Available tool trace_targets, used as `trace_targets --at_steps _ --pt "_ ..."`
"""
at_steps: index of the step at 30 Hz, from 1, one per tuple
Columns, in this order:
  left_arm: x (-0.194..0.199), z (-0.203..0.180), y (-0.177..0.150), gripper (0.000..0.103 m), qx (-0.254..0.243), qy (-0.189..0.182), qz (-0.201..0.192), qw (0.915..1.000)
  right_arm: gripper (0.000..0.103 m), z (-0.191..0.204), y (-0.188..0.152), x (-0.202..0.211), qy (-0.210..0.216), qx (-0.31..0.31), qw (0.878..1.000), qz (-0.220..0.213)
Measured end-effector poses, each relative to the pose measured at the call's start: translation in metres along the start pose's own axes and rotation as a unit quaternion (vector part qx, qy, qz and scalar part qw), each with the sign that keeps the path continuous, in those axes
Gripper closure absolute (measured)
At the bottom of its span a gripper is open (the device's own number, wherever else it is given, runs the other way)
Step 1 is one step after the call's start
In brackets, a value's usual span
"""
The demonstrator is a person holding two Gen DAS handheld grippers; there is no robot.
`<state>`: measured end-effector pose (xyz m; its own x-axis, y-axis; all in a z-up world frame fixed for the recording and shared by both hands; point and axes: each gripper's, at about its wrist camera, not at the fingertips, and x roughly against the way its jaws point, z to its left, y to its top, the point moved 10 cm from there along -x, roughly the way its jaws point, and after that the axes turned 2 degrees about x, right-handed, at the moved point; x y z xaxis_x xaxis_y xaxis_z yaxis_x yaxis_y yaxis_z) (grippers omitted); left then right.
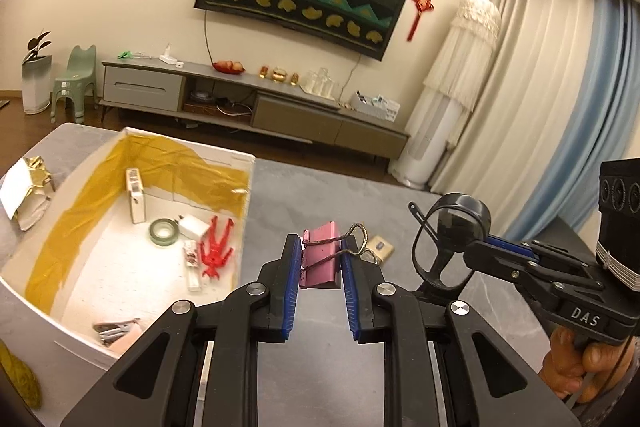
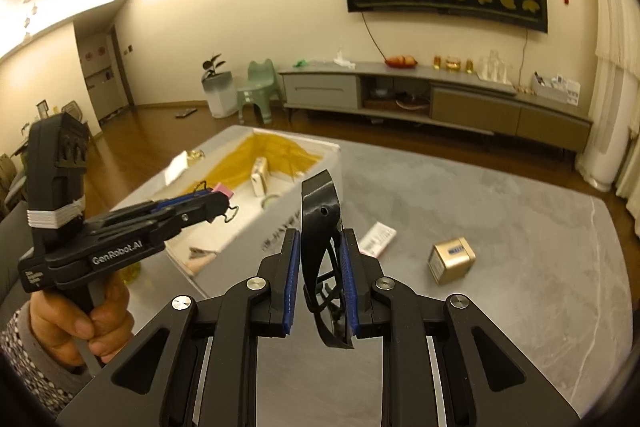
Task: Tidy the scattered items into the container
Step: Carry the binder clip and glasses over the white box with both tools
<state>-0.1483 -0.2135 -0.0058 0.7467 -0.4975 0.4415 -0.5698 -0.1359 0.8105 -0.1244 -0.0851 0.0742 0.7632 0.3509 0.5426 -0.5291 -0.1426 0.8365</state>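
Note:
My left gripper point(image 1: 320, 253) is shut on a pink binder clip point(image 1: 320, 261), held above the grey table just right of the white container point(image 1: 250, 167). That container, lined with yellow tape, holds a red figure point(image 1: 216, 251), a tape roll point(image 1: 163, 231), a white charger point(image 1: 194, 225) and a stapler point(image 1: 116, 331). My right gripper point(image 2: 320, 241) is shut on a black magnifier point(image 2: 320, 211), seen from the side as a round lens in a frame point(image 1: 454, 227). On the table lie a gold box point(image 2: 452, 259) and a white packet point(image 2: 378, 238).
A gold foil piece with a white card point(image 1: 28, 183) lies left of the container. The grey table point(image 2: 520, 287) stretches to the right. A person's hand point(image 2: 80, 319) grips the left gripper point(image 2: 218, 205), which hovers over the container's near rim point(image 2: 240, 231). A TV cabinet stands behind.

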Motion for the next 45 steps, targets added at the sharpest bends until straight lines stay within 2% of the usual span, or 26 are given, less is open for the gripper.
trace_targets --at_steps 9,16,25,31,40,45 --pt "0.030 0.028 0.023 0.082 0.027 0.001 -0.034 0.9991 0.083 0.050 0.049 0.015 0.010 0.028 0.999 -0.035" --pt "0.050 0.065 0.038 0.082 0.063 0.013 -0.056 0.9964 0.083 0.089 0.076 0.013 0.014 0.058 0.997 -0.044" --pt "0.068 0.118 0.046 0.082 0.110 0.027 -0.072 0.9910 0.083 0.123 0.084 -0.001 0.023 0.076 0.996 -0.038" --pt "0.073 0.139 0.049 0.082 0.128 0.029 -0.072 0.9887 0.083 0.141 0.090 -0.020 0.030 0.081 0.996 -0.030" --pt "0.066 0.169 0.047 0.082 0.160 0.044 -0.053 0.9847 0.082 0.157 0.092 -0.068 0.041 0.086 0.995 -0.005" --pt "0.054 0.174 0.048 0.082 0.162 0.056 -0.040 0.9844 0.082 0.157 0.087 -0.094 0.046 0.082 0.995 0.014"
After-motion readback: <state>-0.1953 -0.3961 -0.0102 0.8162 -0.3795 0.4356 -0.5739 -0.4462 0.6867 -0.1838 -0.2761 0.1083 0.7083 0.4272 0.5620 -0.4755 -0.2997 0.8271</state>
